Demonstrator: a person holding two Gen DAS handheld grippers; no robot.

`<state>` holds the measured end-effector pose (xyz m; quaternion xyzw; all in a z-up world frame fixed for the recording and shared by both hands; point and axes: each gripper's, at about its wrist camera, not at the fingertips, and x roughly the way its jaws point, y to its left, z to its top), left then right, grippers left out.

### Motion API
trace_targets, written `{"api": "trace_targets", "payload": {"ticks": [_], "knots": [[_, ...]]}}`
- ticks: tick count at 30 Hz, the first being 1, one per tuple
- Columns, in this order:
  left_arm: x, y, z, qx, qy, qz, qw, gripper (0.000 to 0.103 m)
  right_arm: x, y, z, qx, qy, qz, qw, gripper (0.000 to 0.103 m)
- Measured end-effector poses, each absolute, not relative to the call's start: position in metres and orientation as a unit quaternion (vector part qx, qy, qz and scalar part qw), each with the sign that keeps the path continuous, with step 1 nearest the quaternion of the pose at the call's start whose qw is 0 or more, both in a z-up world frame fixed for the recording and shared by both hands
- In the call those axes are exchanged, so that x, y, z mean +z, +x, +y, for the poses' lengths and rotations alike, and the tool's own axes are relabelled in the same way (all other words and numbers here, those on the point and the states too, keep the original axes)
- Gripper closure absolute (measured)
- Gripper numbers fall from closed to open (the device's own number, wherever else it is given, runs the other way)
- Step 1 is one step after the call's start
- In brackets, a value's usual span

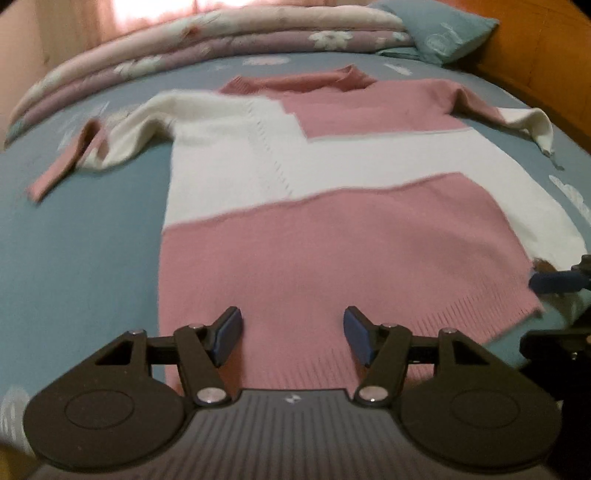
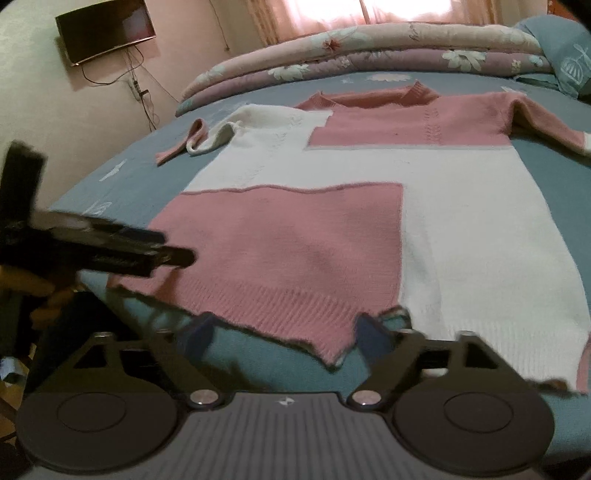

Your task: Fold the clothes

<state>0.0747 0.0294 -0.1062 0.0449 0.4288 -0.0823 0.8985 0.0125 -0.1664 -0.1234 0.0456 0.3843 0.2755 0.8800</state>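
One knitted sweater [image 1: 332, 177], colour-blocked in pink and white, lies spread flat, front up, on a bed covered by a blue-grey sheet [image 1: 92, 240]; high pink collar at the far end, ribbed hem at the near end. Sleeves: one white with a pink cuff [image 1: 62, 170], folded and bunched on the sheet at the far left; one pink with a white cuff [image 1: 532, 125], lying out to the far right. Hem condition: in the right wrist view the near pink corner [image 2: 328, 347] is rumpled into a point, with sheet showing on both sides of it. Left gripper [image 1: 293, 338]: jaws wide apart, blue pads above the pink hem panel, holding nothing. Right gripper [image 2: 288, 336]: jaws wide apart, blurred, straddling the rumpled pink corner without closing on it; whether the pads touch the knit cannot be told. Other bedding: one folded floral quilt [image 1: 207, 44], pink and mauve, stacked along the far edge of the bed; one blue-grey pillow [image 1: 443, 33] at the far right, beside a wooden headboard [image 1: 535, 55]. Wall fittings, right wrist view: one dark flat screen [image 2: 105, 31] with trailing cables.
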Motion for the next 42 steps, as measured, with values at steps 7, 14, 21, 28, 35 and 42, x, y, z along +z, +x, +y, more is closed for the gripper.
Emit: {"api": "trace_targets", "payload": {"ticks": [7, 14, 21, 28, 35, 42], "knots": [[-0.083, 0.082, 0.031, -0.087, 0.071, 0.435, 0.893, 0.04, -0.115, 0.009, -0.177, 0.307, 0.059, 0.354, 0.882, 0.008], [-0.066, 0.15, -0.017, -0.119, 0.079, 0.445, 0.884, 0.032, -0.075, 0.074, -0.21, 0.268, 0.094, 0.345, 0.895, 0.0], [-0.095, 0.172, -0.05, -0.113, 0.078, 0.498, 0.856, 0.03, -0.106, 0.129, -0.241, 0.214, 0.152, 0.431, 0.863, 0.0], [-0.105, 0.133, -0.024, -0.093, 0.067, 0.499, 0.859, 0.021, -0.112, 0.121, -0.25, 0.207, 0.147, 0.449, 0.857, 0.0], [-0.09, 0.114, -0.019, -0.08, 0.078, 0.507, 0.855, 0.02, -0.106, 0.115, -0.285, 0.216, 0.234, 0.451, 0.834, 0.0], [-0.075, 0.135, -0.077, -0.156, 0.097, 0.459, 0.869, 0.019, -0.117, 0.126, -0.301, 0.242, 0.326, 0.473, 0.782, 0.0]]}}
